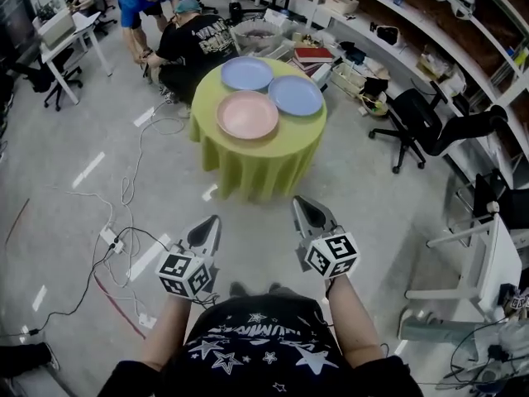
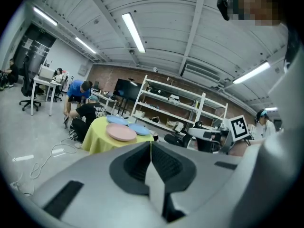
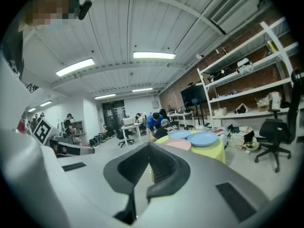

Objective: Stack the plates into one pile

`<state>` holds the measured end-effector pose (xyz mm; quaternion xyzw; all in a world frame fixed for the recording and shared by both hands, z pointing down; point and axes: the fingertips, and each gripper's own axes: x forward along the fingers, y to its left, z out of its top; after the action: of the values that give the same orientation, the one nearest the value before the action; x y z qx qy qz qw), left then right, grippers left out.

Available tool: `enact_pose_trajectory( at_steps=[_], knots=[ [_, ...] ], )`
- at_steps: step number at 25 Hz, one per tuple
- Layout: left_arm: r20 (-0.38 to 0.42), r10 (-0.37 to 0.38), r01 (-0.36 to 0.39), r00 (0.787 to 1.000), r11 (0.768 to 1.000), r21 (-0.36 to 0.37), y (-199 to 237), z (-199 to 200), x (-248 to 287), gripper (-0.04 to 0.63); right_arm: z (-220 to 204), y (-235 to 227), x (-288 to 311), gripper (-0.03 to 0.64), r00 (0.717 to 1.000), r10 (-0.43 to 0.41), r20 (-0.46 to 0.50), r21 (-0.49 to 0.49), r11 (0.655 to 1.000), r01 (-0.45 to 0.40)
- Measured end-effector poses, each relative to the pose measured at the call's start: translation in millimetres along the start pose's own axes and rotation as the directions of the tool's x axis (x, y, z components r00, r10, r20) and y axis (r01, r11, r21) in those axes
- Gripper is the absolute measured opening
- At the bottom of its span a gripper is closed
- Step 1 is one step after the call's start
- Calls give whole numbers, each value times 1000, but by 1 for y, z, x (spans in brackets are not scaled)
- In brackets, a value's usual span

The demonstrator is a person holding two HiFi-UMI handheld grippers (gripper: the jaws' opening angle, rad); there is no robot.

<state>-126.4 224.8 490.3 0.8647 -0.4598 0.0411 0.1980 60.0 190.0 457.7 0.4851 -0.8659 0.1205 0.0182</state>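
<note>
Left arm: bare forearm stretched forward, low before the body. The left gripper (image 1: 208, 226) tips slightly downward, well apart from the bench.
Right arm: held level with the left. The right gripper (image 1: 304, 208) also dips slightly toward the bench.
Left fingers (image 2: 133, 165): clenched tip to tip, grasping nothing.
Right fingers (image 3: 166, 167): clenched tight, grasping nothing.
Bench: a round bench draped in yellow-green cloth (image 1: 256, 164) stands ahead on the grey floor (image 1: 74, 222).
Plates: a round pink plate (image 1: 247, 114) lies nearest the person. One round light-blue plate (image 1: 246, 74) sits behind it and a second light-blue plate (image 1: 295, 95) to its right. All three lie flat with rims close together, not yet piled.
</note>
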Motion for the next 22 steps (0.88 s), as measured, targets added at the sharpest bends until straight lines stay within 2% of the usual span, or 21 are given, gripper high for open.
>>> enact_pose_trajectory(
  at_steps=[3, 5, 8, 12, 22],
  knots=[
    [1, -2, 2, 1000, 1000, -17, 11, 0, 0, 20, 0, -3, 2, 15, 1000, -14, 27, -4, 1000, 14],
    [-3, 1, -1, 1000, 1000, -22, 18, -2, 1, 20, -2, -12, 1, 15, 998, -46, 39, 26, 999, 45],
    [-10, 8, -8, 1000, 999, -31, 27, -4, 2, 20, -7, -24, 4, 15, 997, -72, 24, 72, 995, 70],
    [-23, 20, -20, 1000, 999, -36, 41, -6, 8, 20, -11, -38, 20, 15, 997, -83, 7, 81, 993, 82],
    [-31, 93, -94, 995, 995, -36, 70, 14, 66, 20, -3, -94, 107, 15, 999, -23, -30, 87, 996, 26]
  ],
)
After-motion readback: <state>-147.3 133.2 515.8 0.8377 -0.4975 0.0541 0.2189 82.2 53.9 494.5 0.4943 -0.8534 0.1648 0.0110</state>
